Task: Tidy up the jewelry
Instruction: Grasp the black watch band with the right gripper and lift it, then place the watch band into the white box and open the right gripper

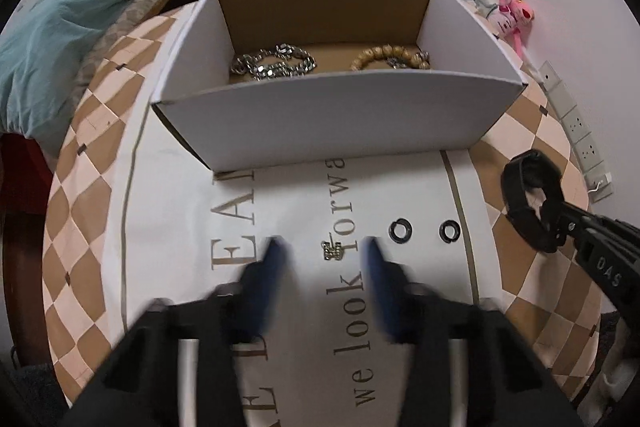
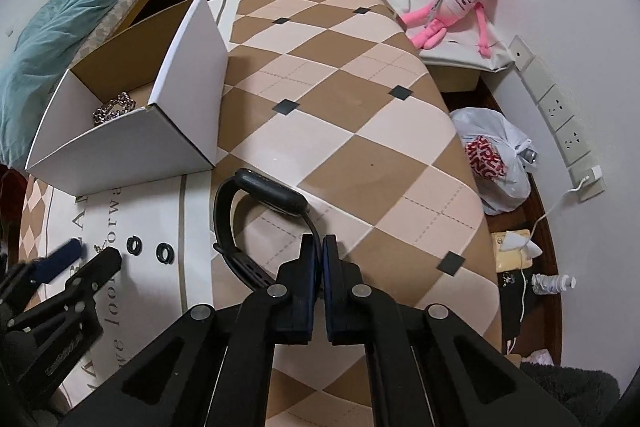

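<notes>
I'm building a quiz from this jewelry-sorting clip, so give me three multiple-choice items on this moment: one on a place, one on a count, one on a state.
1. Where is the silver chain?
A. inside the white box
B. on the mat
C. in the left gripper

2. How many black rings lie on the mat?
A. one
B. two
C. four

3. What is the right gripper doing?
A. open over the box
B. shut on nothing
C. shut on the black watch

Answers: 1 A, the chain lies on the box floor beside a beaded bracelet. 2 B, two rings sit side by side. 3 C, its fingers pinch the watch strap.
</notes>
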`<state>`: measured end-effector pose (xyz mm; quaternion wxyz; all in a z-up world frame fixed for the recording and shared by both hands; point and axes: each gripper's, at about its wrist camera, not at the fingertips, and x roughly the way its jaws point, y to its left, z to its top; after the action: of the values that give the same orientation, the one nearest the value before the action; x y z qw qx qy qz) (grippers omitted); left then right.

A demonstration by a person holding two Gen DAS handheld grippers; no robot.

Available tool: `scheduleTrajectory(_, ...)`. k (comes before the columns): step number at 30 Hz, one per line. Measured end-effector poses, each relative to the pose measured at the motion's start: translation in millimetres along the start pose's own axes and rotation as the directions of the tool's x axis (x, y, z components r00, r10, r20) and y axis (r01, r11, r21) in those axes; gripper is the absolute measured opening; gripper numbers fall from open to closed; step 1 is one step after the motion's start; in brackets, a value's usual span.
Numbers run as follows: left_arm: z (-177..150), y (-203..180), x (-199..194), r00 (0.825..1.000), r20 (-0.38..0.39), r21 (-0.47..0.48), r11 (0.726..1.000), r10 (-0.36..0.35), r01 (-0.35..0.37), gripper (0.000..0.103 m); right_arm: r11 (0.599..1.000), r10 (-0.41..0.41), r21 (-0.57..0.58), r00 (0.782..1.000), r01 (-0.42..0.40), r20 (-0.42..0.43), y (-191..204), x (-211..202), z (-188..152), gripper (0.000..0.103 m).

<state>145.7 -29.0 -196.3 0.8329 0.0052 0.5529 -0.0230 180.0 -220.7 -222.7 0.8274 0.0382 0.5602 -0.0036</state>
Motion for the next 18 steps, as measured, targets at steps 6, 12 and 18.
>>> scheduleTrajectory(6,0.8,0.5,-0.1,1.0,0.018,0.007,1.0,-0.02,0.02,0.006,1.0,-0.013,-0.001,1.0,0.013,0.014,-0.3,-6.0,0.2,0.004)
scheduleTrajectory(12,1.1,2.9,-9.8,0.998,0.038,0.001,0.999,-0.041,0.041,0.006,1.0,-0.003,-0.007,0.999,0.004,0.035,4.2,-20.0,-1.6,0.003)
scheduleTrajectory(18,19.4,12.5,-67.3,0.987,0.119,-0.008,0.993,-0.112,0.114,0.006,0.996,0.088,-0.018,0.989,-0.087,0.117,12.4,-68.2,13.6,0.003)
